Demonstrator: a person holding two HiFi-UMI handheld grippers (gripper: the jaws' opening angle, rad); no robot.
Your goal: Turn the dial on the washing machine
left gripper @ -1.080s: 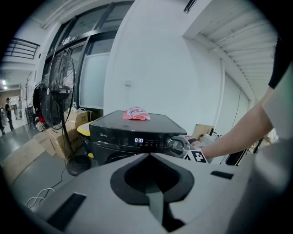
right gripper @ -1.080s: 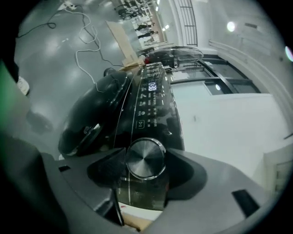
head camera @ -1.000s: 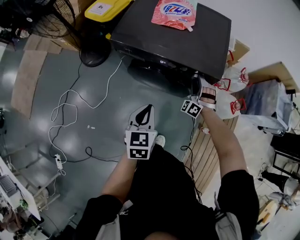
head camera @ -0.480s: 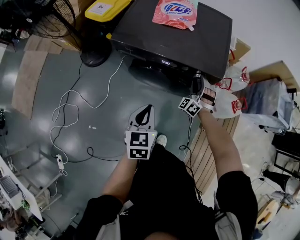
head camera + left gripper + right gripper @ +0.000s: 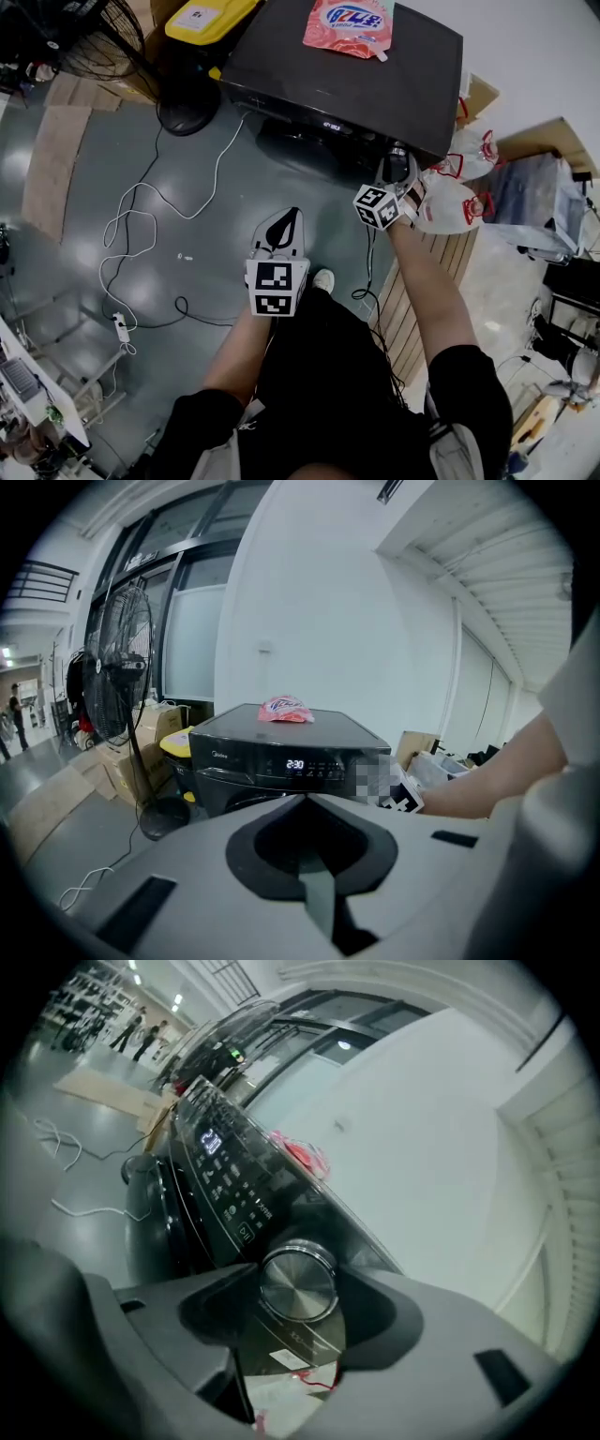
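Right gripper view shows the brushed-metal dial (image 5: 298, 1285) seated in the hollow of the right gripper (image 5: 396, 171), whose jaws are closed on its rim from either side. The dial sits at the right end of the control panel of the black washing machine (image 5: 337, 75), at about 1 o'clock from the person in the head view. The likeliest trouble is slip: the rim looks smooth and polished, so a twist with too little squeeze would probably turn the jaws round the knob and leave it unmoved. A twist off the dial's own axis could also pull the jaws off it, and too large a turn would pass the wanted setting on the lit panel. The left gripper (image 5: 286, 230) hangs at 6 o'clock of the machine, well apart, jaws together with nothing between them. A pink detergent pouch (image 5: 349, 23) lies flat on the machine's top at 11 o'clock of the dial. White plastic bags (image 5: 448, 202) with red handles sit just beside the dial at 4 o'clock, and a loop could catch a jaw; their contents do not show. A yellow-lidded bin (image 5: 211, 17) stands at 10 o'clock of the machine, lid on, contents hidden.
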